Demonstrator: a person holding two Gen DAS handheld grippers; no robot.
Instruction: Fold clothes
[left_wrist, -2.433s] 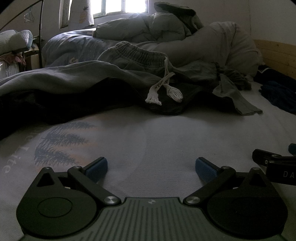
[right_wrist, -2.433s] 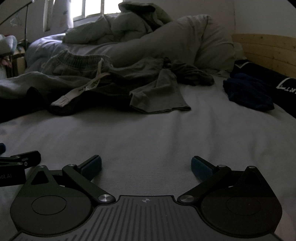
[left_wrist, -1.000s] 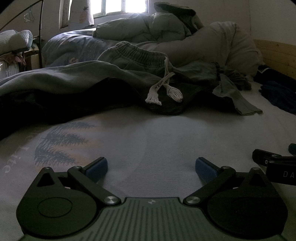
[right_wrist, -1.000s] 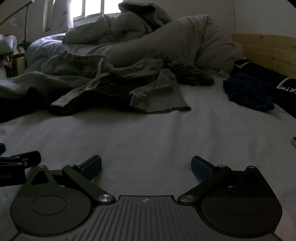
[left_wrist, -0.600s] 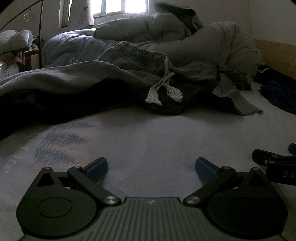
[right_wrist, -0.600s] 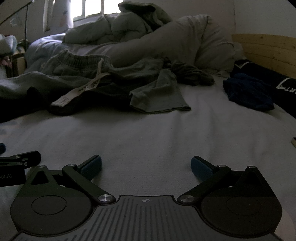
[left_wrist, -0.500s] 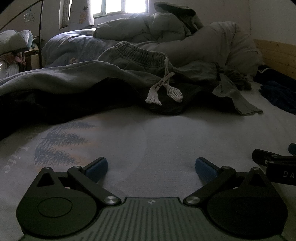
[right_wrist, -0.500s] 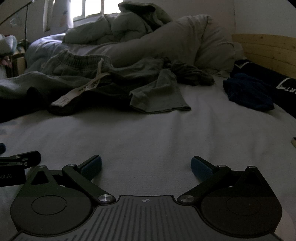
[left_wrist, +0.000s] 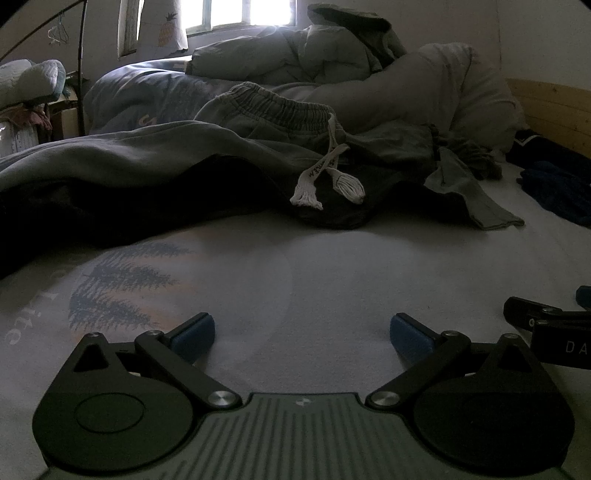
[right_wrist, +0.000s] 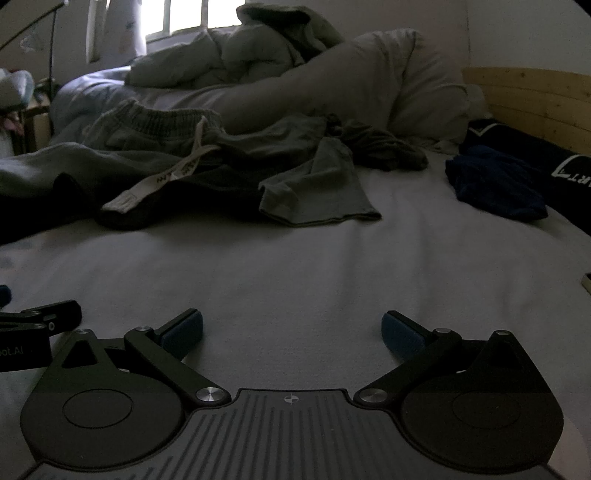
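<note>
I see the pale bed sheet under both tools, with the grey sweatpants heaped on its far side, white drawstring dangling. My left gripper and right gripper rest low on that sheet's near end, each with its 2 blue pads spread wide, gripping nothing.

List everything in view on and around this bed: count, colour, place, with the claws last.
grey sweatpants: one, grey with a white drawstring, crumpled mid-bed
grey shirt: one, grey-green, right of the sweatpants, hem on the sheet
dark blue garment: one, navy, right side of the bed
black garment with white print: one, by the headboard
duvet: one, pale grey, heaped at the far end
bedsheet: one, white with a tree print at the left
wooden headboard: one, light wood, far right
window: one, bright, back wall
left claw: one, black with blue pads, open over the sheet
right claw: one, black with blue pads, open over the sheet
</note>
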